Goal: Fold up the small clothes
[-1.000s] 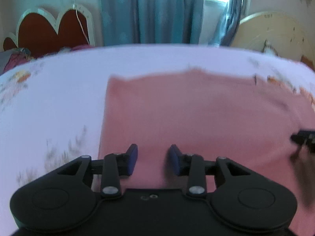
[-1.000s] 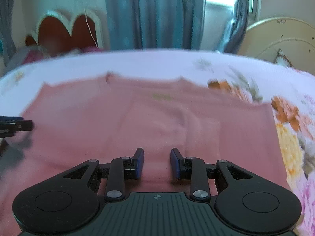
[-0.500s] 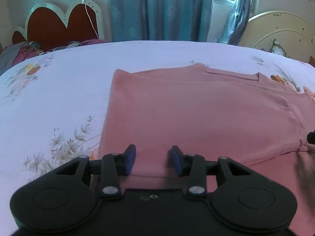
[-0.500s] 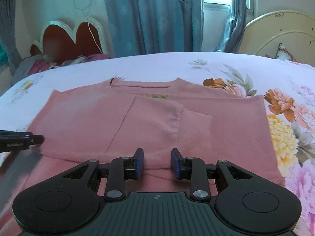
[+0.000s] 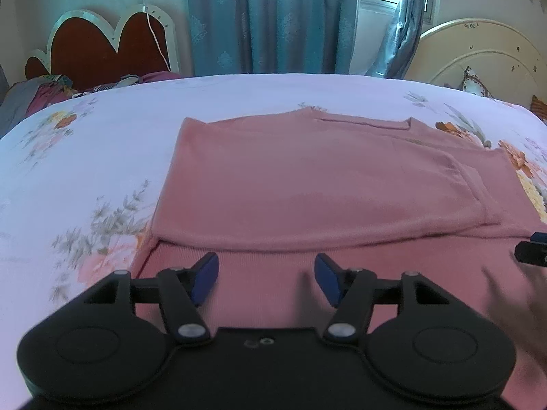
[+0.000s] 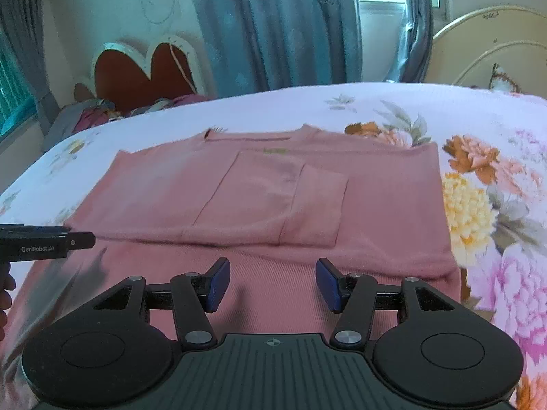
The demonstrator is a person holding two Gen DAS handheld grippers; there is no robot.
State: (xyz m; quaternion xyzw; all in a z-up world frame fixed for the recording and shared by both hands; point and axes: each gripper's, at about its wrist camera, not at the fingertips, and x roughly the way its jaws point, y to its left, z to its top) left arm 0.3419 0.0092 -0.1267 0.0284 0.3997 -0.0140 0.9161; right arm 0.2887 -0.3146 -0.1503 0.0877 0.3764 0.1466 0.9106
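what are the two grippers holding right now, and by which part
Nothing is held. The left gripper and right gripper both have their jaws opening, with no cloth between the pads. The pink shirt lies folded on the bed, free of both.

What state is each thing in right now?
Shirt: flat on the bed, sleeves folded in, upper part folded down over the hem.
Left gripper: jaws opening, nothing between them, above the hem.
Right gripper: jaws opening, nothing between them, above the hem.
Curtains: drawn, gap at the window.
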